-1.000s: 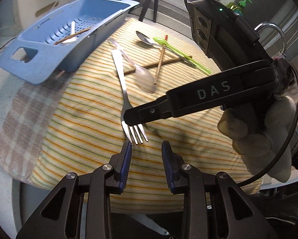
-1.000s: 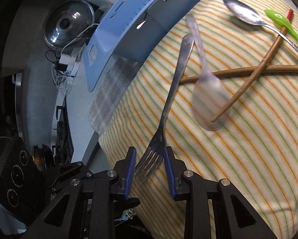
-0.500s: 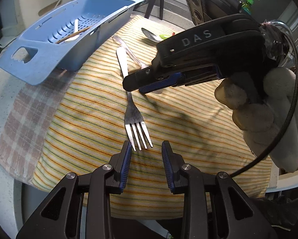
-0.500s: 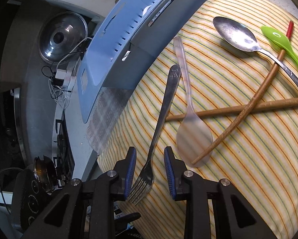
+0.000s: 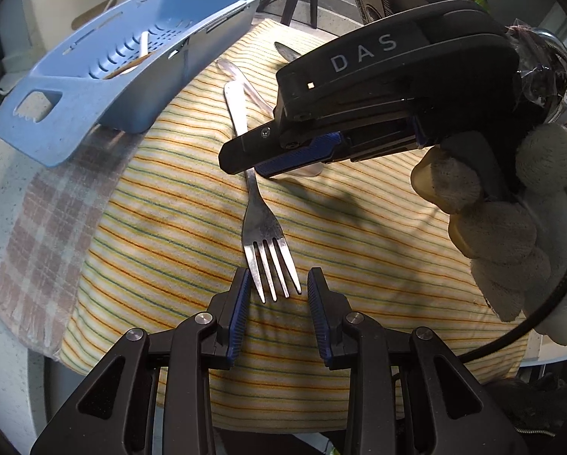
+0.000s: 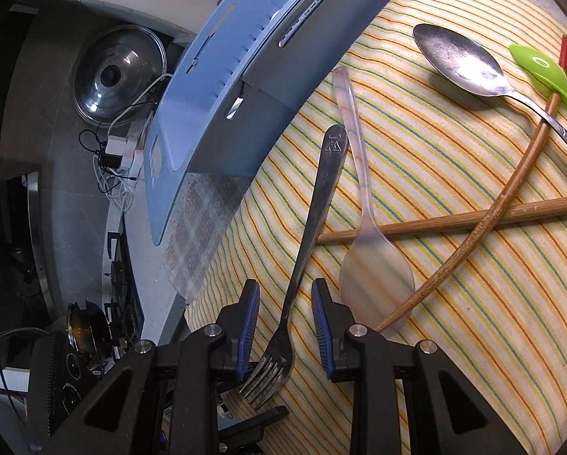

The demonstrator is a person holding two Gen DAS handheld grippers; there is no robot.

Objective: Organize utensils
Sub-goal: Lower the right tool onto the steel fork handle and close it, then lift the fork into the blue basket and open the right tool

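A steel fork (image 5: 262,227) lies on the striped cloth (image 5: 169,204), tines toward my left gripper (image 5: 278,292). That gripper is open, its tips just either side of the tine ends and not touching them. My right gripper (image 6: 284,314) is open too and straddles the fork (image 6: 295,284) at its neck, with a gap on both sides. In the left wrist view the right gripper (image 5: 251,163), held by a gloved hand (image 5: 503,235), hangs over the fork's handle. The blue basket (image 5: 132,76) at the back left holds a chopstick and a white spoon.
Beside the fork lie a clear plastic spoon (image 6: 374,269), two crossed wooden chopsticks (image 6: 454,220), a metal spoon (image 6: 461,60) and a green utensil (image 6: 545,72). A plaid cloth (image 5: 37,220) lies under the basket. A pot lid (image 6: 116,72) and cables sit beyond the counter edge.
The right gripper slid from the fork's tines back to its neck, away from the left gripper. The fork's tines now lie closer to the left gripper's tips.
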